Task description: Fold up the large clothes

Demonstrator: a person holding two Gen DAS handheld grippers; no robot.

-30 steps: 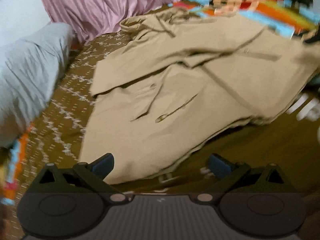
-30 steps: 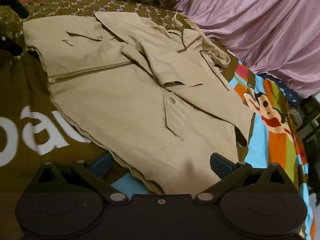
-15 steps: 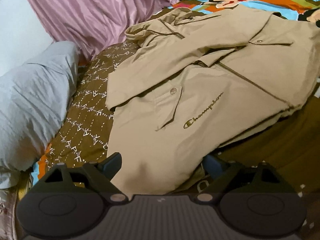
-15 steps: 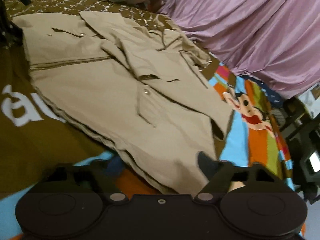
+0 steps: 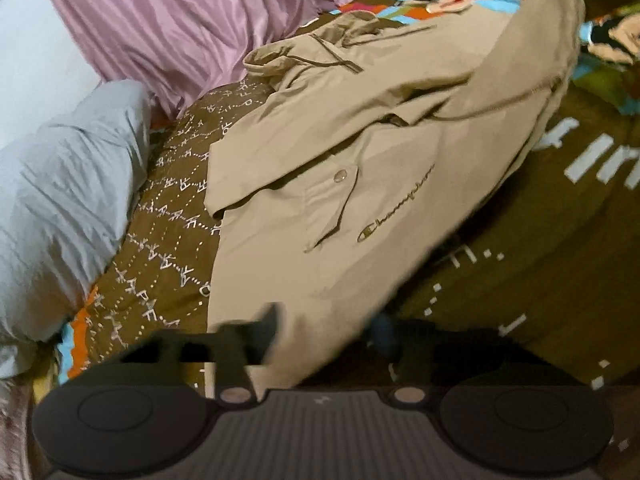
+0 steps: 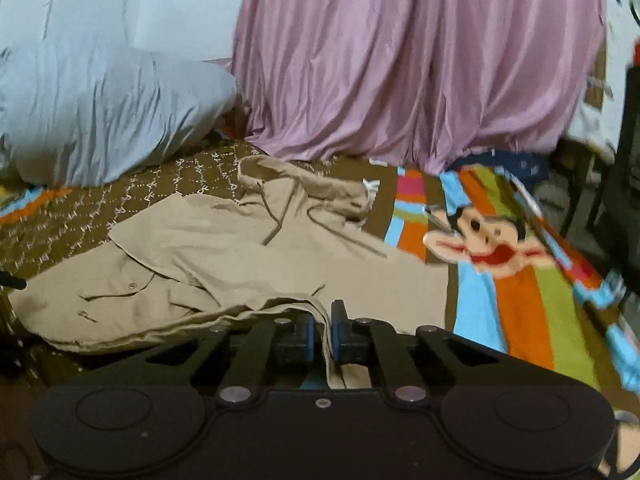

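A large tan hooded jacket [image 5: 360, 200] lies spread on the bed, chest logo up and hood toward the pink drape. In the left wrist view my left gripper [image 5: 326, 328] is at the near hem. Its jaws are closing, blurred, with the hem's cloth bunched between them and a gap still showing. In the right wrist view the same jacket [image 6: 240, 264] stretches away to the left. My right gripper [image 6: 323, 332] has its jaws closing to almost nothing, and the blue pads [image 6: 306, 338] pinch a raised fold of the hem.
A grey pillow [image 6: 100, 120] lies at the bed's head on the left, and a pink drape [image 6: 420, 60] hangs behind the hood. The jacket rests on a brown blanket [image 5: 520, 260] over a striped cartoon bedspread [image 6: 520, 300]. Dark furniture [image 6: 628, 160] stands at the right.
Both grippers stood wide open over the hem before. The left jaws have narrowed around the cloth. The right jaws have shut on the hem, and that gripper has risen and rolled.
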